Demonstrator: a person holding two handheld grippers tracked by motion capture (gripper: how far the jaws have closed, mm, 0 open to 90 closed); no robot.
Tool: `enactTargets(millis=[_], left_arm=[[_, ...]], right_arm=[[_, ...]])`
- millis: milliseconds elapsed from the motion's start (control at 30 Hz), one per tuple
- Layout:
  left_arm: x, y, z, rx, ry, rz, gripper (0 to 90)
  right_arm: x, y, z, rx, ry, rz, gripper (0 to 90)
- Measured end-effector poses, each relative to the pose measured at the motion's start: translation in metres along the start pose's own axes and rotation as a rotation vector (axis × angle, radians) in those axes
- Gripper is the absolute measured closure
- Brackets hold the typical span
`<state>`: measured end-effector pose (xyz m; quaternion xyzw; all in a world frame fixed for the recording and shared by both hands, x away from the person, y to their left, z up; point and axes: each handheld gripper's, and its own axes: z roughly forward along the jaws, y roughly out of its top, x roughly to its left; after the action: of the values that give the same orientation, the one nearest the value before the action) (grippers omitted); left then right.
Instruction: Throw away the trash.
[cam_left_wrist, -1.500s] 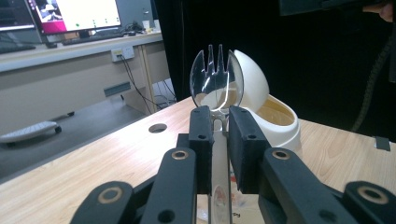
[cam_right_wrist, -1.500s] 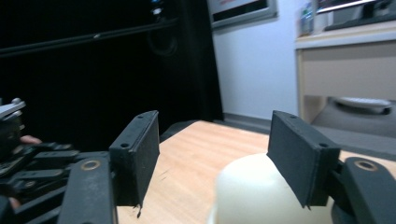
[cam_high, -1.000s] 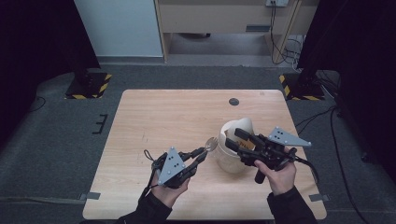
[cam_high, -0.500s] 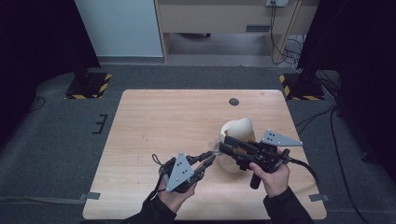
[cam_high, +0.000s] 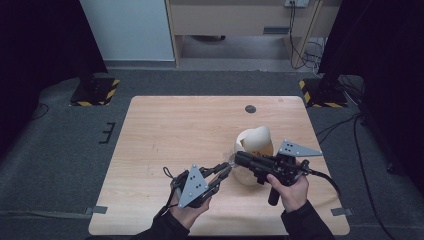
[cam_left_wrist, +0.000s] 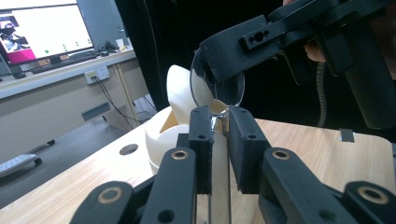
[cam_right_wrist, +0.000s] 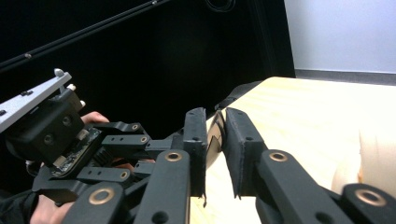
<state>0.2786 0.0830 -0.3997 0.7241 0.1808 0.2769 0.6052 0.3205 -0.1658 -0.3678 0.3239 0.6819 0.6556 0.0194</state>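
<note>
Spoon (cam_left_wrist: 219, 88) hangs between my two tongs, just at the 8 o'clock edge of the cream bowl (cam_high: 252, 150) on the wooden table (cam_high: 175, 130). My left gripper (cam_high: 227, 170) pinches its handle from 7 o'clock. My right gripper (cam_high: 239, 158) clamps its shiny bowl end, reaching in from 3 o'clock.

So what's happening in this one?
A person at a wooden table works with two handheld grippers over a cream bowl-like container. The left gripper is closed on the handle of a shiny metal spoon, and the right gripper has its jaws pinched on the spoon's bowl, so both hold it at once, just in front of the container. It looks like a handover, though the direction is unclear.
</note>
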Motion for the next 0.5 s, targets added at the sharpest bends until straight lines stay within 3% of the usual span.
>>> enactTargets(millis=[333, 500], left_arm=[[0.003, -0.001, -0.003, -0.006, -0.016, -0.043, 77.8], [0.011, -0.005, -0.008, 0.029, -0.018, -0.073, 72.1]], right_arm=[[-0.001, 0.002, -0.004, -0.018, -0.051, -0.040, 85.3], [-0.004, 0.009, -0.015, -0.046, -0.094, -0.071, 85.2]])
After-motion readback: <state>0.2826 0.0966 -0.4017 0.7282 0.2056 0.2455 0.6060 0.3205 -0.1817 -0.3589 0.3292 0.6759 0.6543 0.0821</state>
